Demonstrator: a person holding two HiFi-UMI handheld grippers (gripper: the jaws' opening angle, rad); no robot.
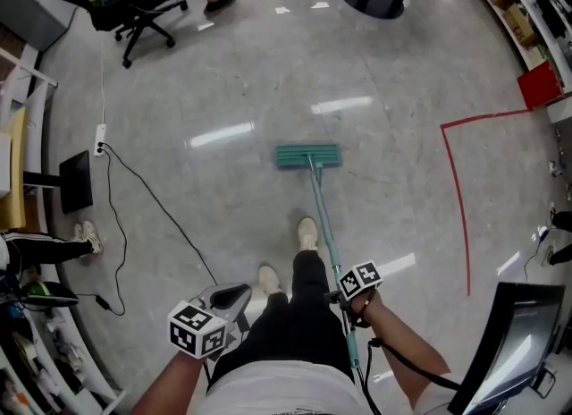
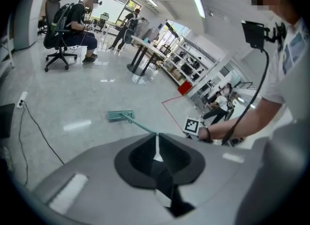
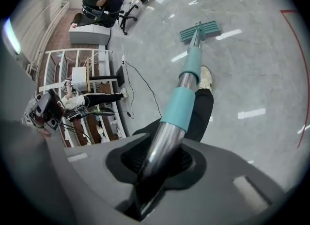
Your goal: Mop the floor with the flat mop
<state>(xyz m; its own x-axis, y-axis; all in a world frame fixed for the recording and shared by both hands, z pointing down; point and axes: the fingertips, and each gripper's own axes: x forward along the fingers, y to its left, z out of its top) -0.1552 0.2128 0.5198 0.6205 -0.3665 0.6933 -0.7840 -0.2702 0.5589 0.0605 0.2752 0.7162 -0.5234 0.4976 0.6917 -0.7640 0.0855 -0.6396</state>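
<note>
Mop handle [image 3: 186,73] clamped between right gripper [image 3: 157,163] jaws — head [image 1: 307,156] on floor [image 1: 402,91].

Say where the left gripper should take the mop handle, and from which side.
Probably the straight shaft of the handle just ahead of the right gripper, approached from the person's left with jaws across it. It is thin, round and slanted down to the head. The left gripper is shut, so open it first.

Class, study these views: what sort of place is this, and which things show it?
Probably an office-style lab or workshop: a wheeled office chair, stocked shelves along the wall, and a red tape line marking off a zone on the polished floor.
</note>
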